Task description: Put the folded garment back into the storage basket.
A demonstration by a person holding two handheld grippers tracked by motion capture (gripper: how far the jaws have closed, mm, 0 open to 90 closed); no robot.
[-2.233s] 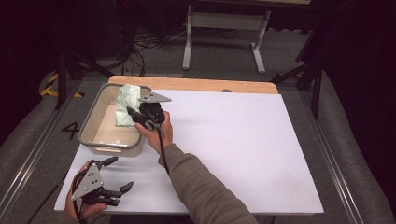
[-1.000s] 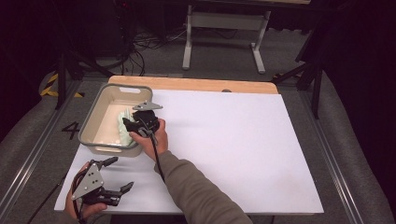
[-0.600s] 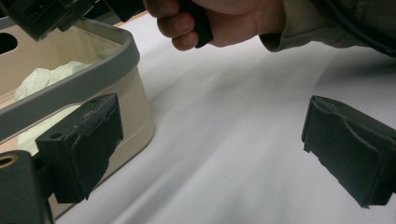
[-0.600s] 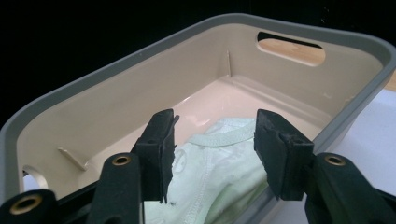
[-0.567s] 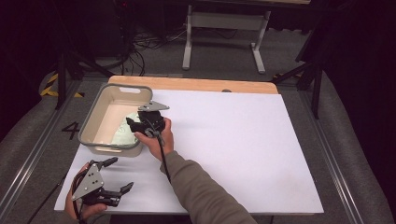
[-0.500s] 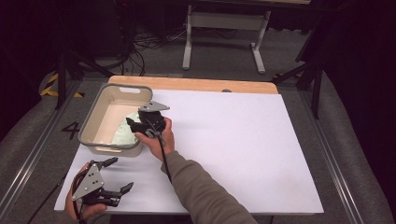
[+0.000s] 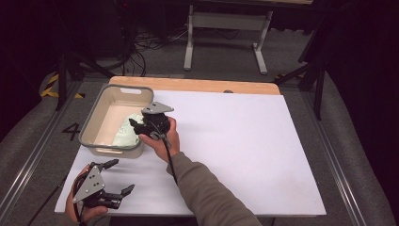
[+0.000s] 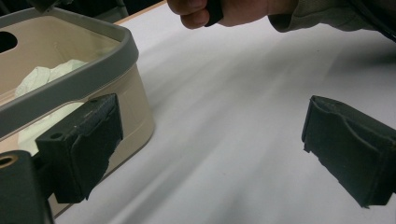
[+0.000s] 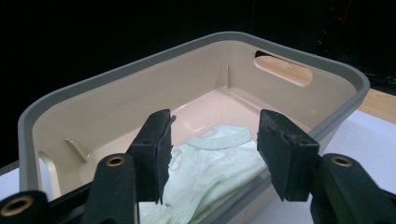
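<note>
High view: the right gripper (image 7: 136, 126) hangs over the beige tub (image 7: 92, 141), jaws parted and just opened wider, nothing between them. The pale green garment (image 9: 210, 163) lies inside. Best lifted straight clear. The left gripper (image 7: 120, 178) rests spread.

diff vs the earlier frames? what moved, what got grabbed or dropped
The right gripper lowered the pale green cloth into the beige tub, let go, its jaws just opening with nothing between them, and drew back over the near rim. The left gripper and the tub stayed put.
</note>
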